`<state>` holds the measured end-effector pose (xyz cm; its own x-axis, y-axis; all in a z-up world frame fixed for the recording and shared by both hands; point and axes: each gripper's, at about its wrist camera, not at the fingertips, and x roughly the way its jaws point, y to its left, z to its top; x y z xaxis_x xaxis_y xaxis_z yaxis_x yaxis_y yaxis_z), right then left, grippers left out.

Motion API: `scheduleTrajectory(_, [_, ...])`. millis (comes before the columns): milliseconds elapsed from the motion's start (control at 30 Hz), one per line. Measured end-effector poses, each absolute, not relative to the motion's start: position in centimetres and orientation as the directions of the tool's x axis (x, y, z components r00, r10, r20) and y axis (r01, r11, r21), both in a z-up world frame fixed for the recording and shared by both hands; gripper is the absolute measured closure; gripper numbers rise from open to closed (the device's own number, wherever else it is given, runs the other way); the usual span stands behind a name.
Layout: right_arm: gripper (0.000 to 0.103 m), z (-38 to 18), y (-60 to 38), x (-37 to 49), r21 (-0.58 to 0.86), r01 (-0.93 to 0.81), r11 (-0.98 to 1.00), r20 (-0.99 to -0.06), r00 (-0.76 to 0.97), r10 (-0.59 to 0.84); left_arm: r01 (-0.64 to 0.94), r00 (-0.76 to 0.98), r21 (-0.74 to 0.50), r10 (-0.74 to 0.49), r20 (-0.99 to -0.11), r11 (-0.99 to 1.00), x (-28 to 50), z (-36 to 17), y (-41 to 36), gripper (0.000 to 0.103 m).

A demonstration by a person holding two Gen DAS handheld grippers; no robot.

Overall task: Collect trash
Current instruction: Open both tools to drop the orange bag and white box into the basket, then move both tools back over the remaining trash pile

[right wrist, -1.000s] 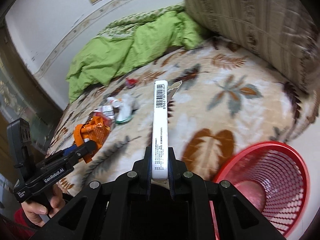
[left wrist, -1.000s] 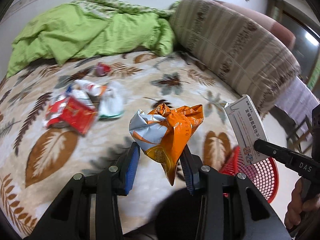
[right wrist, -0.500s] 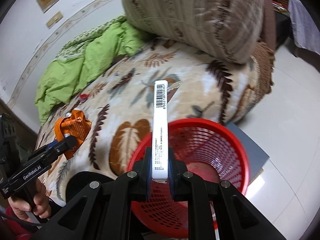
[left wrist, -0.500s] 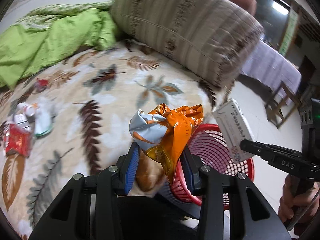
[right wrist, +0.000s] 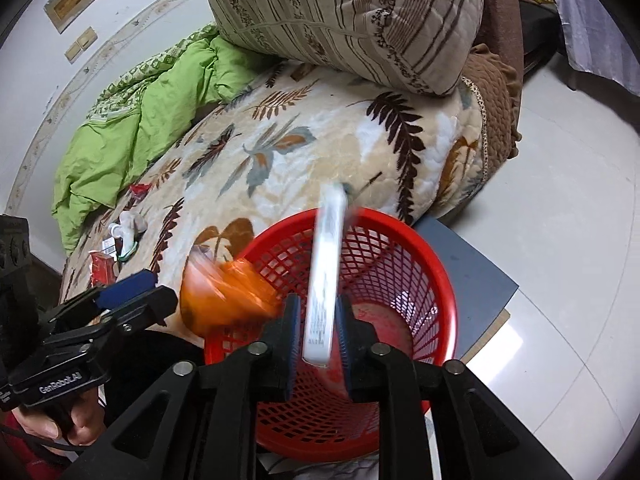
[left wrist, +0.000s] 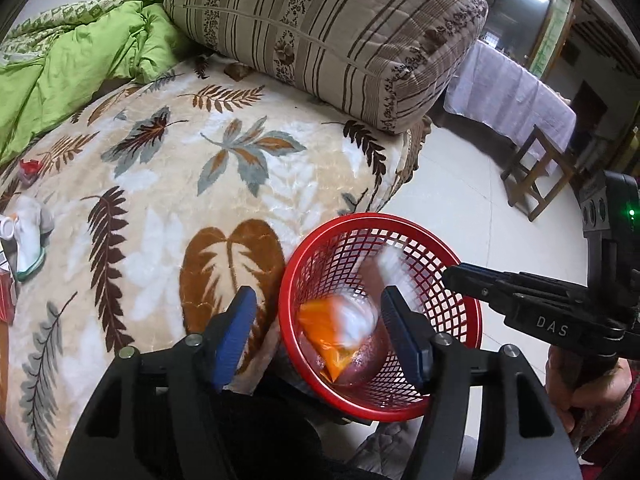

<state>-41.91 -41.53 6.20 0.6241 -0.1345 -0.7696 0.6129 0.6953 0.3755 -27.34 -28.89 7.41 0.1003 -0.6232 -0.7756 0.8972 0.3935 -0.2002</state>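
A red mesh basket (left wrist: 460, 260) stands on the floor beside the bed; it also shows in the right wrist view (right wrist: 436, 256). My left gripper (left wrist: 320, 332) is open above it. The orange snack wrapper (left wrist: 332, 332) is blurred, falling into the basket; in the right wrist view the wrapper (right wrist: 228, 296) is at the basket's left rim. My right gripper (right wrist: 316, 316) is open over the basket, and the white box (right wrist: 326, 272) is blurred, slipping between its jaws. The box (left wrist: 394, 268) is a white blur in the left wrist view.
More trash lies on the leaf-print blanket (left wrist: 168, 184): a red pack (right wrist: 102, 268), white wrappers (left wrist: 28, 232) and a small red scrap (left wrist: 30, 168). A striped pillow (left wrist: 320, 28) and green quilt (left wrist: 68, 60) lie behind. A wooden stool (left wrist: 540, 172) stands on the tiled floor.
Both grippers swung from over the bed to above the red basket. Both jaws opened; the orange wrapper and the white box left their grip and are dropping.
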Motion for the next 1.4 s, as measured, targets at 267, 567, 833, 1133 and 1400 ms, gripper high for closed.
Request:
scheduleTrajectory(267, [0.078, 6.8, -41.2, -41.1, 0.38, 0.603, 0.702, -0.759, 0.636, -0.135, 0.881, 0.116, -0.215, -0.634, -0.764, 0.42, -26.4, 7.9, -27.5, 0.039])
scheduleTrajectory(567, [0.07, 7.8, -39.4, -37.3, 0.381, 0.534, 0.755, -0.741, 0.665, -0.097, 0.807, 0.215, -0.234, -0.637, -0.74, 0.543, -22.7, 9.2, -22.9, 0.039])
scheduleTrajectory(833, [0.064, 8.9, -36.9, -33.1, 0.38, 0.449, 0.809, -0.721, 0.691, -0.045, 0.701, 0.304, -0.267, -0.615, -0.727, 0.662, -18.3, 9.8, -17.2, 0.039])
scheduleTrajectory(1133, [0.061, 10.1, -33.0, -27.7, 0.353, 0.322, 0.878, -0.712, 0.702, 0.029, 0.563, 0.404, -0.293, -0.567, -0.718, 0.773, -14.0, 9.4, -10.3, 0.039])
scheduleTrajectory(1400, [0.058, 10.4, -28.8, -21.5, 0.341, 0.206, 0.917, -0.712, 0.694, 0.109, 0.429, 0.46, -0.311, -0.501, -0.733, 0.848, -10.8, 8.1, -4.9, 0.039])
